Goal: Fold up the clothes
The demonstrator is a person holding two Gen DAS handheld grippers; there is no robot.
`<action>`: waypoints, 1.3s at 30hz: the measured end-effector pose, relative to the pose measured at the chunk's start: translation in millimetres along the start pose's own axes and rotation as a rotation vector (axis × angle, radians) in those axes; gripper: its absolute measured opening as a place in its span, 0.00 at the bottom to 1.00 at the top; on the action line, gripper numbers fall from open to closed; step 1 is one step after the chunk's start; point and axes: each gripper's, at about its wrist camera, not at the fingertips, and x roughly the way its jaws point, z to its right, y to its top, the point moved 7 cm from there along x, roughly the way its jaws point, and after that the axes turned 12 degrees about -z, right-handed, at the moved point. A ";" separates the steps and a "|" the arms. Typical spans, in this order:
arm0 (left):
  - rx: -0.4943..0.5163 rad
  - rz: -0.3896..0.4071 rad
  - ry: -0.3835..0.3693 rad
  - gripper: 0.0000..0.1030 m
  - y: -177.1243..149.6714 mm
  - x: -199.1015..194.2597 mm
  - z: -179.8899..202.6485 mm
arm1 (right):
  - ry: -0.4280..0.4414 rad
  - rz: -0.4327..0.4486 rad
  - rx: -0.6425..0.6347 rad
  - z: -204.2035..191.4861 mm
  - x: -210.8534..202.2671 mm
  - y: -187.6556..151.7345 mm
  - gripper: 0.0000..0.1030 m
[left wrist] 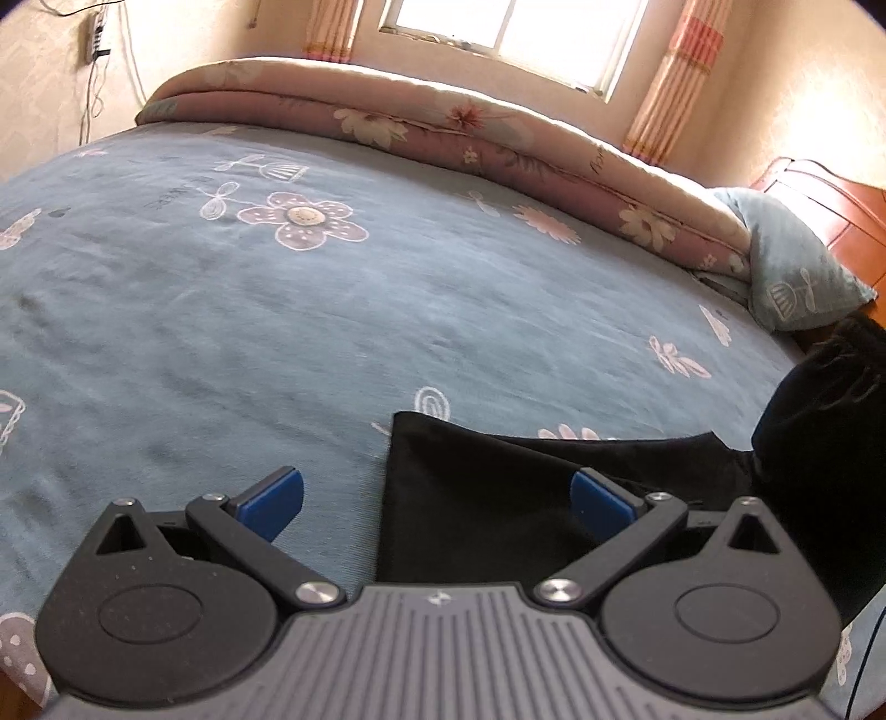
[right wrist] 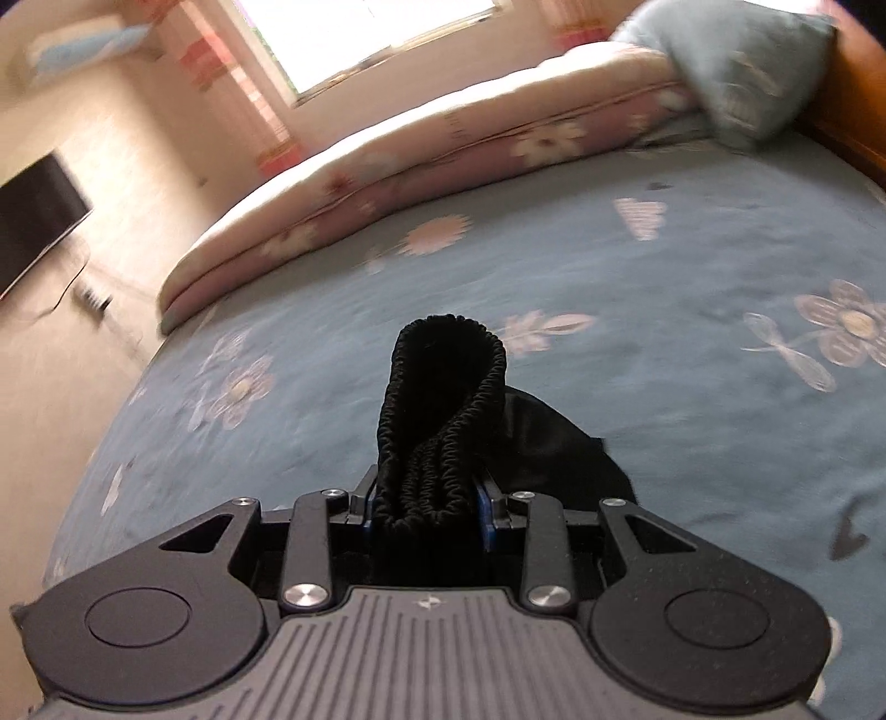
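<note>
right gripper [right wrist: 426, 498] tilts down, jaws clamped on black garment [right wrist: 443, 399]; left gripper [left wrist: 437, 495] jaws apart.

We are seeing daylight pouring in through the window [left wrist: 512, 33], which is blowing out to plain white in both views. Below the window, the folded quilt [left wrist: 443, 133] and the blue bedsheet [left wrist: 277, 310] are catching soft, even light with hardly any hard shadow. The left wrist view is staying fairly sharp, though lines are bending toward its edges and the corners are darkening. The right wrist view is smearing with motion blur, worst beside the window and on the pillow [right wrist: 731, 66]. The black garment [right wrist: 443, 410] is swallowing detail, so its folds are perhaps unreadable.
</note>
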 end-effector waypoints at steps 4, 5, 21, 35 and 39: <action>-0.020 0.007 0.008 0.99 -2.8 -4.5 -10.3 | 0.014 -0.037 -0.084 -35.3 16.8 -0.5 0.35; -0.026 0.009 0.011 0.99 -3.7 -5.7 -12.6 | 0.016 -0.045 -0.101 -43.1 20.5 -1.1 0.35; -0.079 0.029 0.104 0.99 -20.5 -29.0 -32.1 | 0.045 -0.127 -0.419 -152.4 88.6 -27.6 0.35; -0.146 0.018 0.141 0.99 -30.1 -30.0 -63.4 | -0.124 -0.165 -0.682 -193.0 154.5 -75.0 0.34; -0.156 0.013 0.142 0.99 -31.4 -27.8 -69.3 | -0.136 -0.165 -0.718 -201.1 161.4 -78.8 0.34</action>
